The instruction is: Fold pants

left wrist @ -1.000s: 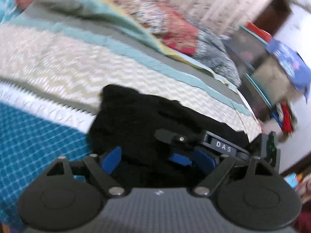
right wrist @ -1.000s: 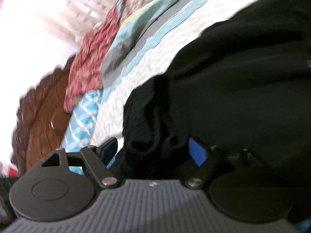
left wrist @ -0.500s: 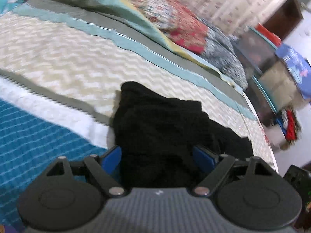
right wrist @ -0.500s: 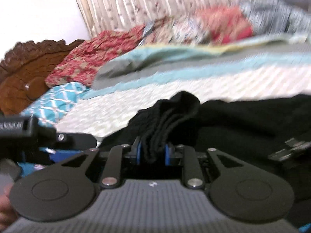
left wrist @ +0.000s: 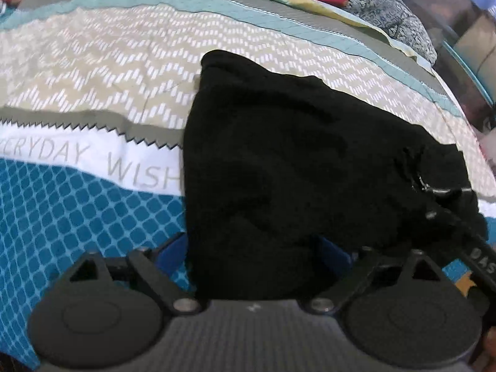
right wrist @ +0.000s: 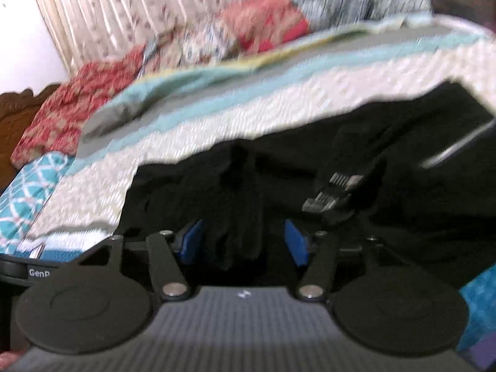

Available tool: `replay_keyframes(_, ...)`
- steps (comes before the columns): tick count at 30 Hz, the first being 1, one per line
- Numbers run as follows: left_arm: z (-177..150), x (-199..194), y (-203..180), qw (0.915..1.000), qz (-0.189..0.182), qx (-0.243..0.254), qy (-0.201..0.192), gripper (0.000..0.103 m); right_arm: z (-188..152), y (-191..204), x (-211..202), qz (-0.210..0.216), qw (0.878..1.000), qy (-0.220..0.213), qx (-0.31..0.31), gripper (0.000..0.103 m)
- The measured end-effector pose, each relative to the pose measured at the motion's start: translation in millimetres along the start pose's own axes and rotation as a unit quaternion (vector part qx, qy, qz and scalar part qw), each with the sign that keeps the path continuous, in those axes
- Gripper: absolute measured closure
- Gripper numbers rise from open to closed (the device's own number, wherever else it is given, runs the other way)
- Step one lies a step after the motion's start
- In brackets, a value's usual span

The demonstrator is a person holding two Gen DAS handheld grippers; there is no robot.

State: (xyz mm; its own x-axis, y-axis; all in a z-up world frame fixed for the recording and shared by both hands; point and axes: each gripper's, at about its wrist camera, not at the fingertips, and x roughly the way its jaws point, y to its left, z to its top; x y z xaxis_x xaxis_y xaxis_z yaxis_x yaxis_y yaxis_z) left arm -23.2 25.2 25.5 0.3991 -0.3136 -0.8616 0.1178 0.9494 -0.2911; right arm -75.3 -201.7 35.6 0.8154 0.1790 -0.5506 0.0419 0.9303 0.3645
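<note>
The black pants [left wrist: 288, 167] lie bunched and partly folded on the patterned bedspread [left wrist: 93, 62]. My left gripper [left wrist: 254, 254] is open, its blue pads wide apart, with a thick fold of the pants lying between them. In the right wrist view the pants [right wrist: 387, 192] fill the lower right, with a drawstring tip showing. My right gripper [right wrist: 241, 241] is open, its blue fingers [right wrist: 192, 241] apart on either side of a bunched edge of the cloth. The right gripper's arm [left wrist: 477, 254] shows at the left view's right edge.
Rumpled quilts and pillows [right wrist: 155, 71] lie along the far side of the bed. A wooden headboard [right wrist: 12, 117] stands at the left. A curtain [right wrist: 139, 9] hangs behind. Shelves and boxes [left wrist: 465, 31] stand beyond the bed's right edge.
My right gripper was shut on the bunched pants edge half a second ago and has opened. My left gripper stayed open and moved closer over the pants.
</note>
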Motion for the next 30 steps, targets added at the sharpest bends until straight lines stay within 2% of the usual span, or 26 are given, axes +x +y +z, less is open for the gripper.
replay_keyframes(3,-0.4,-11.1,-2.6,0.9999,0.006,0.005,-0.010,0.015,1.9,8.3,-6.5,0.009,0.999,-0.029,-0.020,0.045)
replay_keyframes(5,-0.3,-19.0,-11.7,0.9990,0.030,0.024,-0.024,0.018,-2.4,11.9,-9.4,0.018,0.999,-0.036,-0.035,0.058)
replay_keyframes(6,-0.1,-21.8,-17.7,0.9979,0.044,0.036,-0.030,0.019,-3.6,13.2,-7.3,0.023,0.998,-0.033,-0.041,0.060)
replay_keyframes(8,1.0,-24.6,-31.3,0.9949,0.072,0.060,-0.037,0.020,-6.3,12.5,-0.5,0.031,0.998,-0.015,-0.043,0.072)
replay_keyframes(9,1.8,-25.1,-36.9,0.9935,0.081,0.069,-0.040,0.020,-7.8,11.5,3.2,0.031,0.999,-0.004,-0.041,0.074)
replay_keyframes(12,3.5,-20.5,-52.1,0.9891,0.107,0.091,-0.042,0.020,-17.1,-0.1,19.4,0.018,0.999,0.043,-0.026,0.074)
replay_keyframes(14,5.9,-12.8,-59.5,0.9875,0.118,0.098,-0.036,0.020,-20.0,-14.0,22.4,0.029,0.999,0.043,0.008,0.072)
replay_keyframes(16,6.0,-4.5,-63.0,0.9852,0.131,0.105,-0.031,0.020,-17.3,-16.7,22.4,0.037,0.998,0.047,0.014,0.072)
replay_keyframes(25,3.5,11.4,-72.7,0.9795,0.165,0.114,-0.022,0.020,-13.2,-23.5,9.1,0.059,0.996,0.048,0.040,0.067)
replay_keyframes(30,5.4,17.5,-74.0,0.9778,0.174,0.116,-0.018,0.020,-6.6,-39.5,-20.2,0.058,0.997,0.013,0.045,0.066)
